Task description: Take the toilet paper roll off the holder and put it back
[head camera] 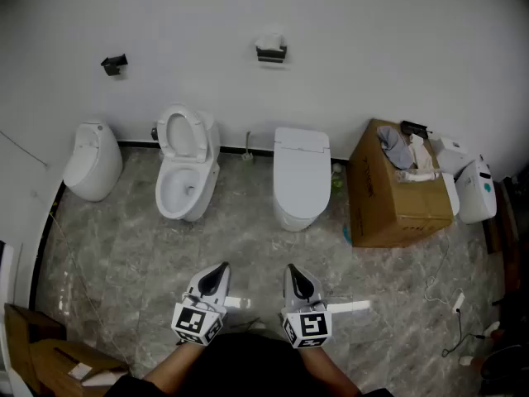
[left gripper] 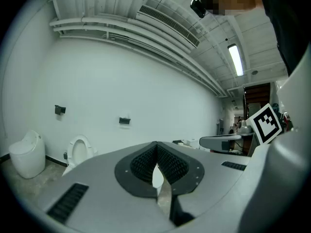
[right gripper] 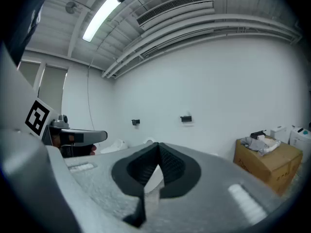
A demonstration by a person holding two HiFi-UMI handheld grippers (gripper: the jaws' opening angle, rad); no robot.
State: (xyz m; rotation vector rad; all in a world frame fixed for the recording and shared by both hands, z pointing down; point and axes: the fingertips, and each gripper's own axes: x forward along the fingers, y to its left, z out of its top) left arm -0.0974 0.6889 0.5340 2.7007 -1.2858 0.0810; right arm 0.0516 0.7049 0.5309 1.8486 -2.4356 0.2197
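At upper centre, the toilet paper roll (head camera: 270, 41) sits on its holder (head camera: 271, 54), well apart from the left gripper (head camera: 220, 270) and right gripper (head camera: 292, 271), whose fingers are closed and empty; arriving unopened, they could knock the roll down.

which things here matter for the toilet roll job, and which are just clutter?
Job: toilet paper holder on the wall; left gripper; right gripper.
Lying about: open toilet; closed toilet; cardboard box; black wall bracket.
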